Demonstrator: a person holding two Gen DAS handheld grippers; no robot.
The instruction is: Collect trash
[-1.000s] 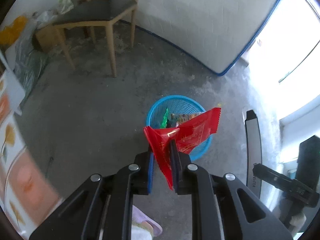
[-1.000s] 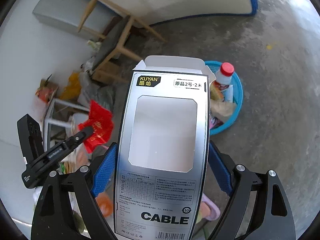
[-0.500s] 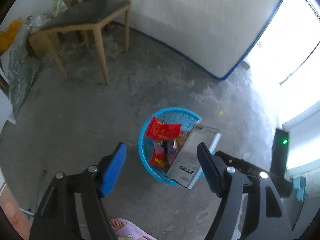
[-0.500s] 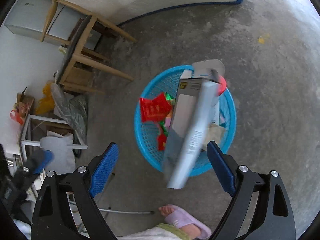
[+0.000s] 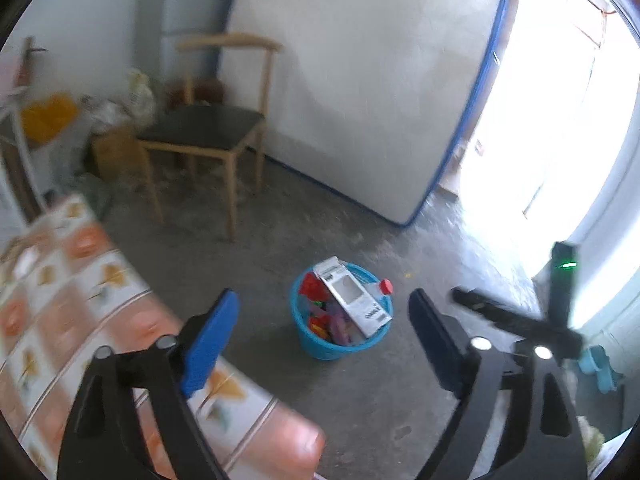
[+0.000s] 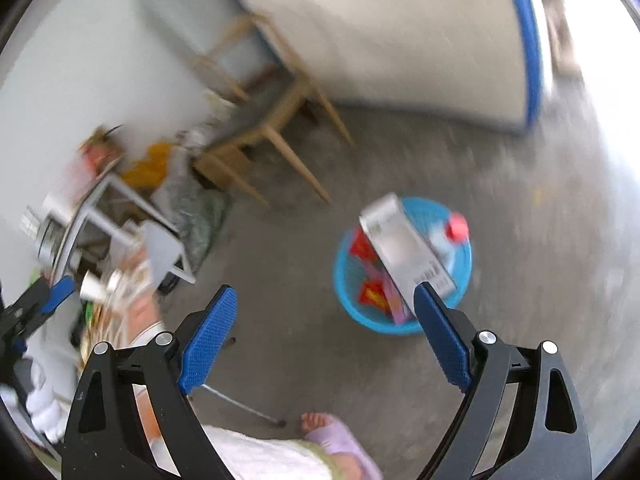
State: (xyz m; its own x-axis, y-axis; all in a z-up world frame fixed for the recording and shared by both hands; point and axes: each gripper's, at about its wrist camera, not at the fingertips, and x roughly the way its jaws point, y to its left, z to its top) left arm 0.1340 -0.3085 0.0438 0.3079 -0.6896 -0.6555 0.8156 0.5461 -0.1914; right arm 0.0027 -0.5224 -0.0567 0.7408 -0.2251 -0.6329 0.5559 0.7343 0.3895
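Both grippers are empty, jaws opening wide. The left gripper (image 5: 324, 328) frames the blue basket (image 5: 320, 350) on the concrete floor (image 5: 380, 400) at lower centre of its view; the right gripper (image 6: 324, 328) has the basket to the right of centre. The trash sits inside: a grey cable box (image 5: 352, 298) leaning across the rim because it is too long to lie flat, red wrappers (image 5: 310, 285) beneath, and a red-capped bottle (image 6: 452, 236) beside it. The patterned desk (image 5: 80, 300) fills the lower left.
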